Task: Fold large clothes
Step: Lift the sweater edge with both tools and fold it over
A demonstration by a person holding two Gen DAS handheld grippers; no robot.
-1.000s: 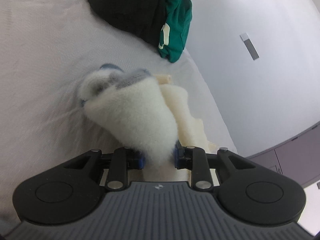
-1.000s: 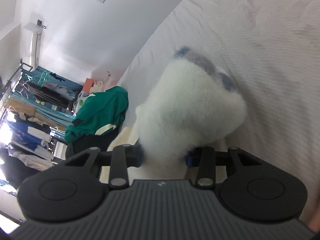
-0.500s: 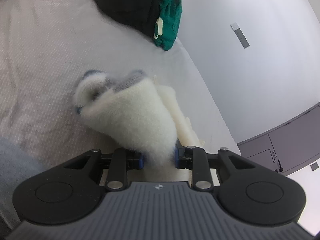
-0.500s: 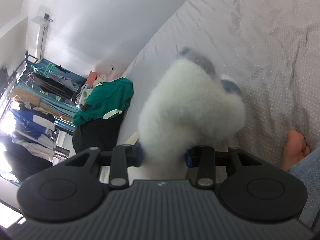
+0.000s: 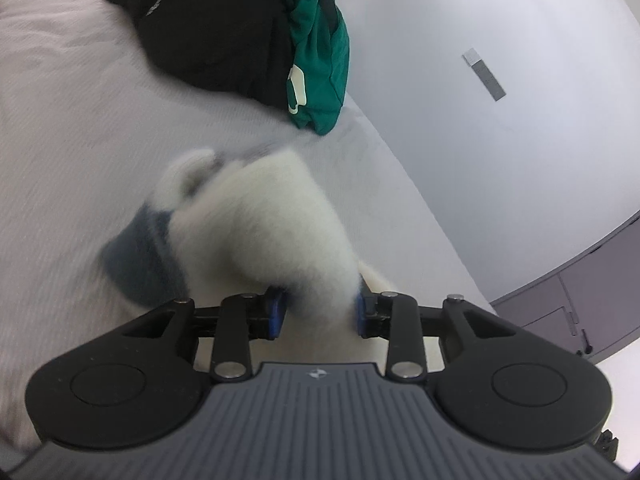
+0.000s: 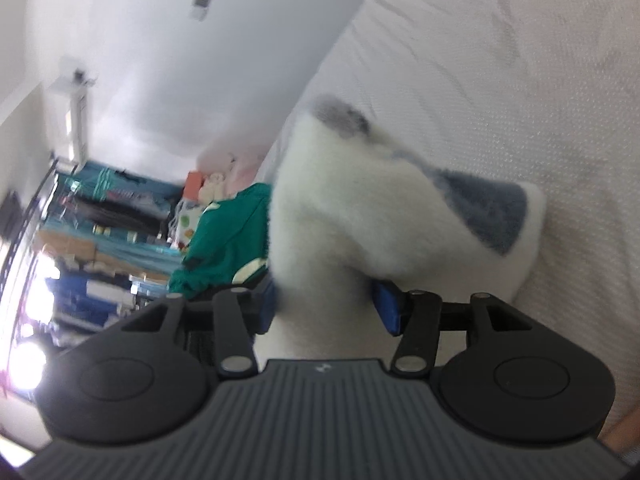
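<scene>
Your left tongs [image 5: 318,312] have a fold of the fluffy white garment [image 5: 272,232] between the blue pads [image 5: 276,314], and the jaws are opening. The fleece fills the gap and meets the right-hand pad; at the left-hand pad motion blur hides whether cloth and pad touch, so you cannot tell from this view if the grip is released. From the tongs the garment runs up toward 11 o'clock as a thick bundle over the pale bed [image 5: 80,128], with a grey-blue patch [image 5: 140,264] showing at about 9 o'clock of the bundle. At 12 o'clock, well apart from it, a black garment [image 5: 208,24] and a green garment [image 5: 320,52] lie heaped at the far edge of the bed, next to the white wall [image 5: 500,140].

Your right tongs [image 6: 326,308] also have the white garment [image 6: 344,216] between them, jaws opening. Here the fleece presses on the left-hand pad, while the right-hand pad [image 6: 388,308] stands a little clear of the cloth. The bundle rises toward 12 o'clock, and a second grey-blue patch [image 6: 488,216] sits at 2 o'clock against the bed sheet [image 6: 520,60]. At 9 o'clock the green garment [image 6: 224,240] appears, with a rack of hanging clothes [image 6: 88,216] farther out.
</scene>
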